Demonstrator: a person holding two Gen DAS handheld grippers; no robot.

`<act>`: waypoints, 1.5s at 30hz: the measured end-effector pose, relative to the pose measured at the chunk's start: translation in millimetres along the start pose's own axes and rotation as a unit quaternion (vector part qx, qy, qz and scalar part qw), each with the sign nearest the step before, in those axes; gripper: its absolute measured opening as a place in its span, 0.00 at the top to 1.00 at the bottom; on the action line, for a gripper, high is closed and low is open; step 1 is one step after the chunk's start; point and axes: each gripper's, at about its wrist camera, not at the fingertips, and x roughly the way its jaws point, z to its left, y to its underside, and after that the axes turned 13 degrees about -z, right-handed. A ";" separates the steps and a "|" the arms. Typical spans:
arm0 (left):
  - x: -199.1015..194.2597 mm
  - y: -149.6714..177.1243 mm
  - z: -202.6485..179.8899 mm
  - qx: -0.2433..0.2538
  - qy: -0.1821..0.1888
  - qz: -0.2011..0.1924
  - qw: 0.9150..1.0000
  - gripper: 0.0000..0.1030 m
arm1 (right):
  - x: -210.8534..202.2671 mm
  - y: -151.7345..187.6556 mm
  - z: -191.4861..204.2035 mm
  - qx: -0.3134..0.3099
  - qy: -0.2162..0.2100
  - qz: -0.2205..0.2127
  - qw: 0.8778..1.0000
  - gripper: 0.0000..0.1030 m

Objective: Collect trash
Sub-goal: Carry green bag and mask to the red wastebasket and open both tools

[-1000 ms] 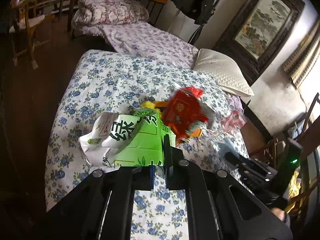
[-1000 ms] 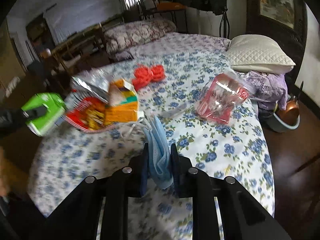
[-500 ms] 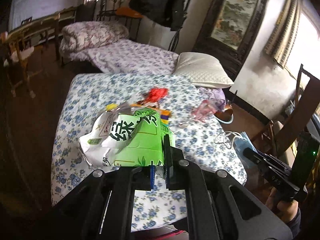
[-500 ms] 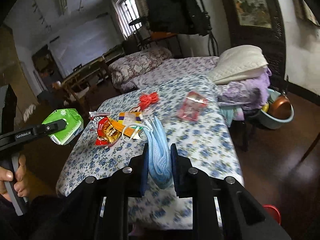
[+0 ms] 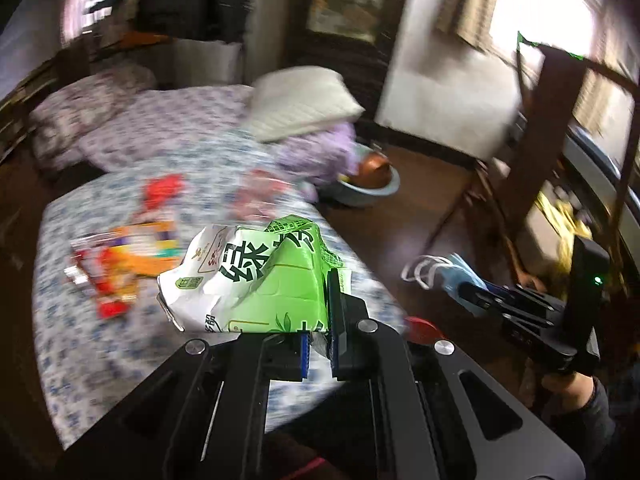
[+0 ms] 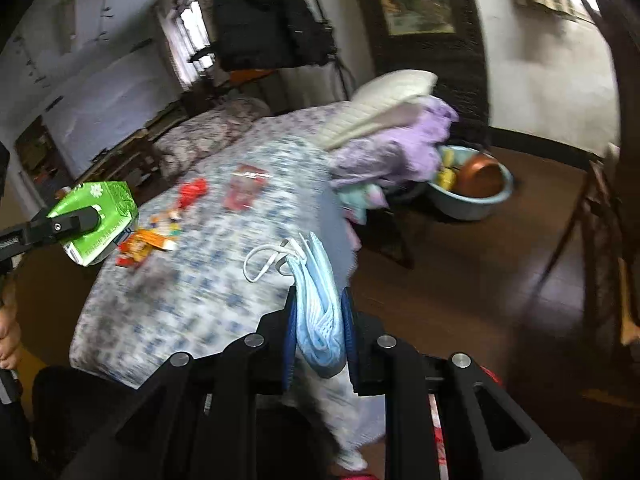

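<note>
With both loads pinched tight, I am swinging my two grippers off the bed and toward the floor side of the room, and the fresh motion blur across the bedding shows how quickly the view has turned since a second ago. Nearest, my left gripper [image 5: 318, 344] has its jaws clamped together on the crushed green-and-white drink carton [image 5: 256, 280]. My right gripper [image 6: 318, 344] is closed on a folded blue face mask [image 6: 320, 300], its white ear loops dangling ahead of the fingers. A sliver of a red rim [image 5: 420, 326] peeks out beside the left gripper's frame; I judge it may be the bin, though too little shows to say. Beyond, more trash waits on the floral bedspread [image 6: 208, 304]: a red and orange snack wrapper pile [image 5: 120, 264], a red crumpled scrap [image 6: 192, 192] and a clear red packet [image 6: 246, 184]. Farther off sit a white pillow [image 5: 304, 100] and a blue basin [image 6: 468, 204] on the floor. Two items are in hand and undelivered; several remain.
</note>
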 end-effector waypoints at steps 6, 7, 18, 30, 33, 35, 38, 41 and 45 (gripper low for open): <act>49.2 9.3 -91.4 0.058 0.083 0.044 0.994 0.92 | -13.2 32.2 -71.6 0.038 0.069 0.028 0.997 0.80; 63.0 13.6 -111.8 0.069 0.099 0.058 0.991 0.92 | -14.1 40.9 -85.0 0.046 0.081 0.036 0.995 0.80; 170.5 79.2 -221.4 0.113 0.161 0.188 0.962 0.92 | 8.8 126.5 -179.5 0.125 0.154 0.127 0.972 0.80; 263.3 144.1 -237.8 0.060 0.156 0.343 0.924 0.92 | 51.8 196.5 -214.2 0.197 0.158 0.183 0.950 0.80; 269.0 143.4 -240.1 0.066 0.157 0.344 0.923 0.92 | 56.7 206.7 -219.5 0.211 0.161 0.186 0.946 0.80; 272.3 143.2 -243.8 0.065 0.156 0.343 0.924 0.92 | 58.7 211.7 -221.8 0.212 0.163 0.187 0.945 0.79; 276.9 148.1 -245.6 0.065 0.150 0.353 0.921 0.92 | 60.5 216.9 -224.8 0.215 0.168 0.188 0.944 0.79; 277.1 151.6 -247.0 0.074 0.149 0.358 0.919 0.92 | 63.6 216.4 -218.6 0.198 0.177 0.186 0.946 0.77; 277.0 152.9 -247.2 0.071 0.147 0.360 0.918 0.92 | 68.6 220.2 -217.1 0.204 0.172 0.187 0.945 0.77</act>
